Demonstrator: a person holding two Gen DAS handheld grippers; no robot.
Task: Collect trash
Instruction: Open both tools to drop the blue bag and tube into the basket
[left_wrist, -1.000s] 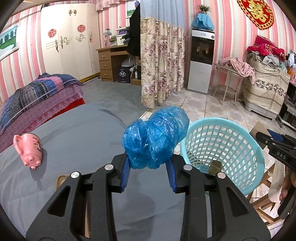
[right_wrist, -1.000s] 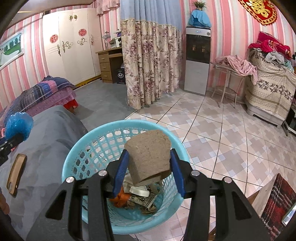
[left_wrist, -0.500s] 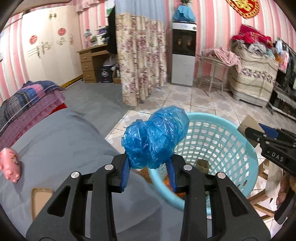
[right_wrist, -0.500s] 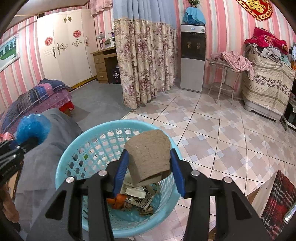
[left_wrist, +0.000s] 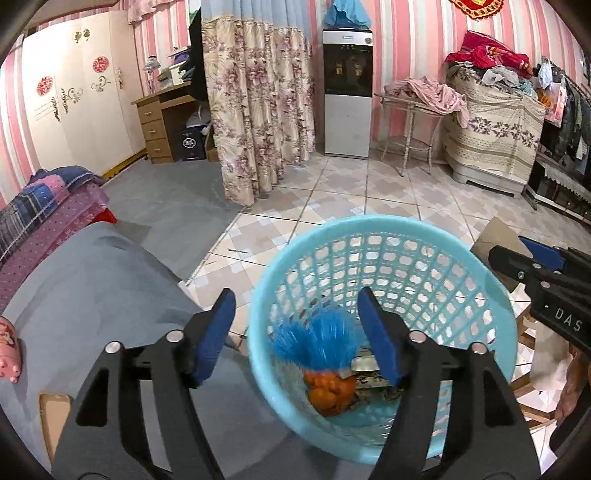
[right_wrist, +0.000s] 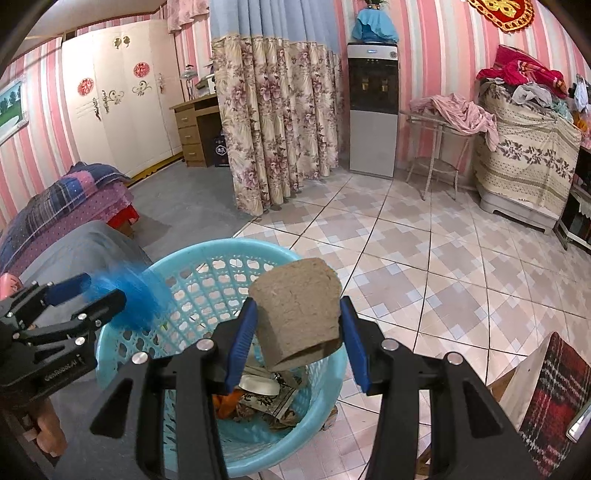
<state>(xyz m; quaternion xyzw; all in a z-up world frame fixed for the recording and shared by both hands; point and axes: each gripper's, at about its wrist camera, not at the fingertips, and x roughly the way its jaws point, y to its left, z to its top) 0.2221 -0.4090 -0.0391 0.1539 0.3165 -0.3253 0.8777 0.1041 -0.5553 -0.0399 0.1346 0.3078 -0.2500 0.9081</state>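
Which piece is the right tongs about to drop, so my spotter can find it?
Find the light blue mesh basket standing on the tiled floor beside the grey bed. Just above its near rim, the right tongs are shut on a brown cardboard piece. It is the only dull, flat-sided thing there; the blue plastic wad is blurred and the scraps below lie loose in the basket.

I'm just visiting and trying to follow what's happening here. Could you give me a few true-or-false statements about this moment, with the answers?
1. The left gripper is open, and the blue plastic bag is motion-blurred over the basket. True.
2. The right gripper is empty. False: it is shut on a brown cardboard piece.
3. The light blue basket already has trash in it. True.
4. The basket stands on the bed. False: it stands on the tiled floor, beside the grey bed.
5. The basket has solid walls. False: they are perforated.
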